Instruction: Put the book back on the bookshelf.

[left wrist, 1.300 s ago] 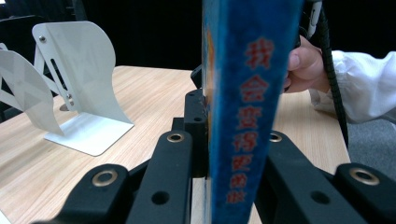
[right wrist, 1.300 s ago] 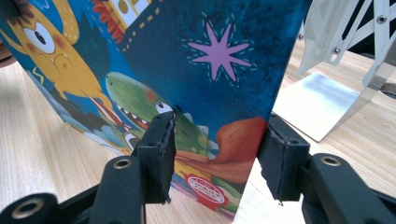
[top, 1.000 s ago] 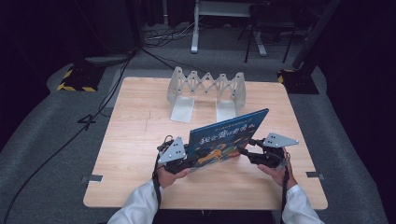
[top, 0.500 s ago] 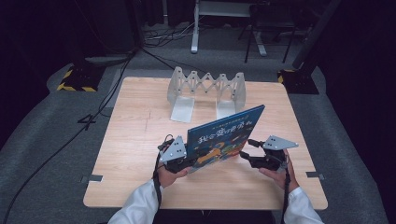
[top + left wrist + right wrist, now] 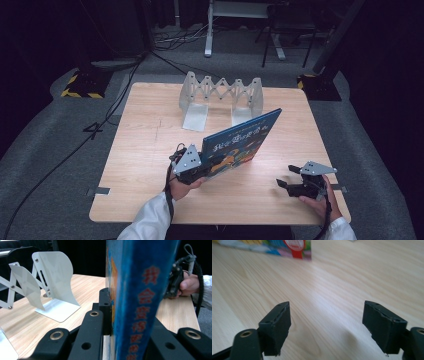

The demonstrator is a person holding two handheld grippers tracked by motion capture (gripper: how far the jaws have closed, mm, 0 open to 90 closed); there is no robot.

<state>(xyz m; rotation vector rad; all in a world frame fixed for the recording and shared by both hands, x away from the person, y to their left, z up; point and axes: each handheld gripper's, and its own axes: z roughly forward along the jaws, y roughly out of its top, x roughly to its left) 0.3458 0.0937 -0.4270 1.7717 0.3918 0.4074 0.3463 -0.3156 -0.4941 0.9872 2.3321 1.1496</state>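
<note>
On table (image 5: 145, 150), L gripper (image 5: 192, 167) clamps book (image 5: 240, 142); R gripper (image 5: 300, 182) just opened, empty.

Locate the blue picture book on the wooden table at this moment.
In the high view, the blue picture book stands tilted on edge at table centre, clamped at its lower left corner by the left gripper, just in front of the white expanding metal book rack.

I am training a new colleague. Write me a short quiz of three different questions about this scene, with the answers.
1. True or false: the left gripper is shut on the blue book.
2. What lies between the fingers of the right gripper?
3. The white folding bookend rack stands: A) at the table's far side, B) under the book.

Key: 1 true; 2 nothing, only bare table below; 3 A.
</note>
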